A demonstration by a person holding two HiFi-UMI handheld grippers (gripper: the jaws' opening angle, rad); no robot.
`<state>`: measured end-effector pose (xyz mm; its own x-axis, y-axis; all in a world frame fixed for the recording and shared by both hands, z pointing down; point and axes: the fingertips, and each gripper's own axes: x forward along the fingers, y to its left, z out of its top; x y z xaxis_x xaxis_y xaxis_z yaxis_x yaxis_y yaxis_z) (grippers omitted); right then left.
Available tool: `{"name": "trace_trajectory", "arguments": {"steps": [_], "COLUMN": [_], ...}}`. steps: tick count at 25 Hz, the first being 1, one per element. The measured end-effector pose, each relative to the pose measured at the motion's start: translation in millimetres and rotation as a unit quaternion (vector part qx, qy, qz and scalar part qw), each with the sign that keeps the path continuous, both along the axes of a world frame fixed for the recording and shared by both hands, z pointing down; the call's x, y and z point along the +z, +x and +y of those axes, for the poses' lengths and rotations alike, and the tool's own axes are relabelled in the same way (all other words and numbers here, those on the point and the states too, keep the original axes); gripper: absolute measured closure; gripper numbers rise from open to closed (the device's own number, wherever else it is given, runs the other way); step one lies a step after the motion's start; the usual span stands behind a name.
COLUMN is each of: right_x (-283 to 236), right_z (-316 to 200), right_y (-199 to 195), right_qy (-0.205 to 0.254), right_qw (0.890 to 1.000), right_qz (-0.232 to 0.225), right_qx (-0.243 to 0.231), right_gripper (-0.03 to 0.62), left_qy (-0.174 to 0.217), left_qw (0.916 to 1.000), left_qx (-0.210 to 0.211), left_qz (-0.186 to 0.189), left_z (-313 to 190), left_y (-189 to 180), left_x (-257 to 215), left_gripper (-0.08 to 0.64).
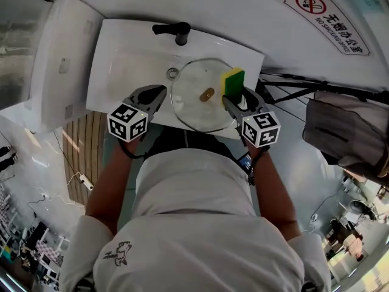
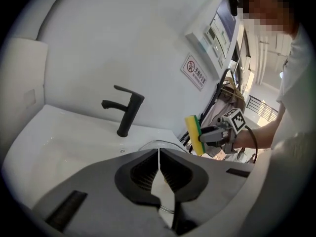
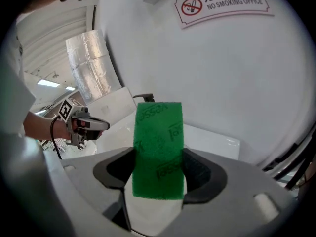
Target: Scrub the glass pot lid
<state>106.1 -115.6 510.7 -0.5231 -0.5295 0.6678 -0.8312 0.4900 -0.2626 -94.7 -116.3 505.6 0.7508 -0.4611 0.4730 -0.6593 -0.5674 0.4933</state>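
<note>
A round glass pot lid (image 1: 191,105) with a wooden knob (image 1: 206,94) lies in the white sink (image 1: 121,66). My right gripper (image 1: 227,100) is shut on a yellow-and-green sponge (image 1: 233,81) and holds it upright over the lid's right rim. The sponge's green face (image 3: 158,147) fills the gap between that gripper's pads. My left gripper (image 1: 161,91) hovers at the lid's left edge, its jaws together with nothing between them. In the left gripper view the lid's rim (image 2: 157,143) shows just beyond the closed jaws, with the sponge (image 2: 193,132) to the right.
A black faucet (image 1: 176,30) stands at the back of the sink. A white fixture (image 1: 61,59) sits to the left. A no-smoking sign (image 1: 325,17) hangs on the wall. A grey bag (image 1: 346,132) and black bars are at the right.
</note>
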Motion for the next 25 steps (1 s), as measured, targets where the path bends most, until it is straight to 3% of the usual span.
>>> {"name": "trace_trajectory", "arguments": {"steps": [6, 13, 19, 25], "right_x": [32.3, 60.7, 86.8, 108.9], "right_z": [-5.4, -13.4, -20.3, -30.4], "right_y": [4.3, 4.7, 14.4, 16.0], "right_qy": [-0.019, -0.033, -0.076, -0.111], "right_qw": [1.000, 0.998, 0.993, 0.983], "right_qz": [0.013, 0.039, 0.084, 0.139], "right_qx": [-0.015, -0.034, -0.025, -0.046], "right_gripper": [0.298, 0.298, 0.298, 0.298], "left_qy": [-0.062, -0.159, -0.198, -0.233], "left_qw": [0.9974, 0.9870, 0.9799, 0.9717], "left_qx": [0.032, 0.018, 0.020, 0.019], "left_qz": [0.016, 0.013, -0.002, 0.037], "left_z": [5.7, 3.7, 7.6, 9.9], "left_y": [8.7, 11.0, 10.6, 17.8], "left_x": [42.5, 97.6, 135.2, 151.6], "left_gripper": [0.488, 0.422, 0.413, 0.413]}}
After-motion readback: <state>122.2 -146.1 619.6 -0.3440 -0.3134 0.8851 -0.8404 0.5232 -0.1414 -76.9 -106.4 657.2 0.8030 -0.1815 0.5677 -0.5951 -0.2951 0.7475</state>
